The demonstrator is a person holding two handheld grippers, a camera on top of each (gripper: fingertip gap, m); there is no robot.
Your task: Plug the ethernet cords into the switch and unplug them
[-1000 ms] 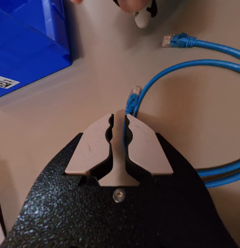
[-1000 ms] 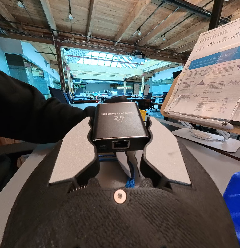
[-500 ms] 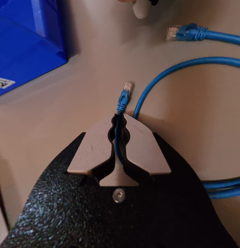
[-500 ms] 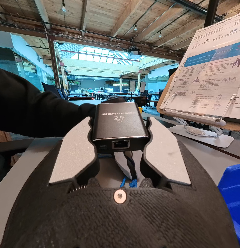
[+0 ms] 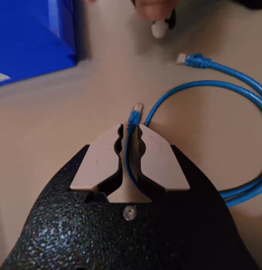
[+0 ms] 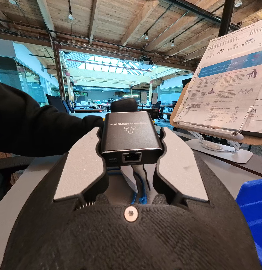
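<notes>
Two blue ethernet plugs are seen on the tan worktop (image 5: 69,124), with one black switch (image 6: 129,135) and one blue bin (image 5: 32,36). The left claw (image 5: 129,127) is taken as the landmark in its view. Its jaws stand narrowly apart, with the first cord (image 5: 128,157) running between them; whether it is pinched cannot be told. That cord's plug (image 5: 135,114) juts just beyond the fingertips, its long axis in line with the fingers and its clear tip pointing away from the camera. The second plug (image 5: 191,59) lies well beyond and to the right of the claw, flat on the worktop, its tip pointing left. Loops of blue cable are seen to the claw's right. The bin is placed far to the upper left.

In the right wrist view, the switch is clamped by its two long sides in the right claw (image 6: 130,131), level, with its port face turned toward the camera and its long axis along the fingers. A document stand (image 6: 224,102) is seen to its right.
</notes>
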